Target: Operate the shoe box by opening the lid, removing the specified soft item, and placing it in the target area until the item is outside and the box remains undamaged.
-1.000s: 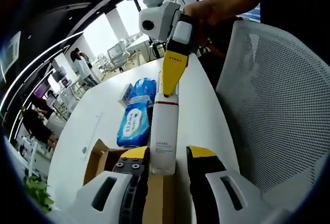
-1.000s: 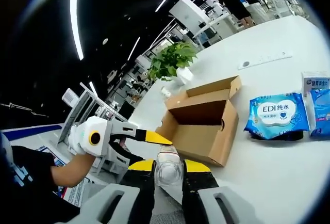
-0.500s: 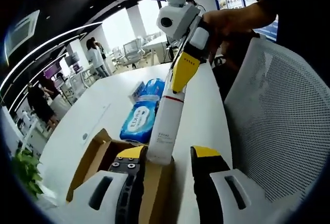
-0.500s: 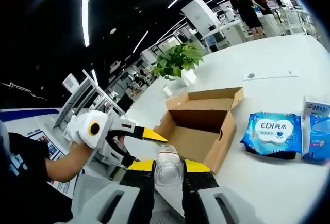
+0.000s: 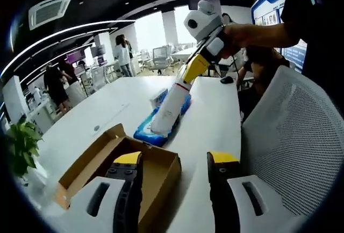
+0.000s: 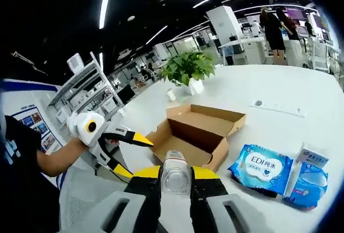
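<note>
Bottle's (image 6: pixel 176 173) body hidden between right gripper's (image 6: pixel 176 175) fingers (image 6: pixel 146 182).

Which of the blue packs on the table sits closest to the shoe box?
The EDI wet-wipes pack, lying right beside the open shoe box. The other blue pack lies beyond it, farther from the box, below a small white carton.

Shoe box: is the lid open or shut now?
Open. The shoe box shows its hollow interior, with the lid folded back behind it.
</note>
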Demonstrator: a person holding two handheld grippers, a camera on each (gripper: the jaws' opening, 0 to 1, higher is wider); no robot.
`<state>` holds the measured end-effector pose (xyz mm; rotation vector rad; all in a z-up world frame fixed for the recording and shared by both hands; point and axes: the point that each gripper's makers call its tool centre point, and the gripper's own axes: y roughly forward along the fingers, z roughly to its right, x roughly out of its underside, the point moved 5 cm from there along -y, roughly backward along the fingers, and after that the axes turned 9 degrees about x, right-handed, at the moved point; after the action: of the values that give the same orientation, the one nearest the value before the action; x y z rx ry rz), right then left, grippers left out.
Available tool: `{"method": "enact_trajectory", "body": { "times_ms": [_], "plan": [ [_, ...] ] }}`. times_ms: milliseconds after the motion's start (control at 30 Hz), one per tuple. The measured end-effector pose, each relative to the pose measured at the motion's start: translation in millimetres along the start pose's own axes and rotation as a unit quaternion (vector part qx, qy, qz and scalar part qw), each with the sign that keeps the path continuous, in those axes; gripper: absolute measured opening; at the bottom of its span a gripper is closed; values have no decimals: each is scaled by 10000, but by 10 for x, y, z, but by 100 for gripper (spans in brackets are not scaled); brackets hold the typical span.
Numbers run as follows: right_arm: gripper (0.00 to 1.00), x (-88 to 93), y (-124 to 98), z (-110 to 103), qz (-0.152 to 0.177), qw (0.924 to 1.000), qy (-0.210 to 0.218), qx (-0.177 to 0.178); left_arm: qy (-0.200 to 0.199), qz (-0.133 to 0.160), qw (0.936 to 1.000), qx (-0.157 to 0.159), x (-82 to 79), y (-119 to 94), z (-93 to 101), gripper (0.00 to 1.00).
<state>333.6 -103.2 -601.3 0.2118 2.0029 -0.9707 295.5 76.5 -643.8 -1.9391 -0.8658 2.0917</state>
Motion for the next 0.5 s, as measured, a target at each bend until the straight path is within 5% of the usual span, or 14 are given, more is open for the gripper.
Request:
{"method": "enact_trajectory", "body": {
  "times_ms": [500],
  "plan": [
    [15, -307, -42, 310, -182, 9873, -1487, 521, -403, 38, 9986, -335, 132, -199, 35, 66]
  ]
}}
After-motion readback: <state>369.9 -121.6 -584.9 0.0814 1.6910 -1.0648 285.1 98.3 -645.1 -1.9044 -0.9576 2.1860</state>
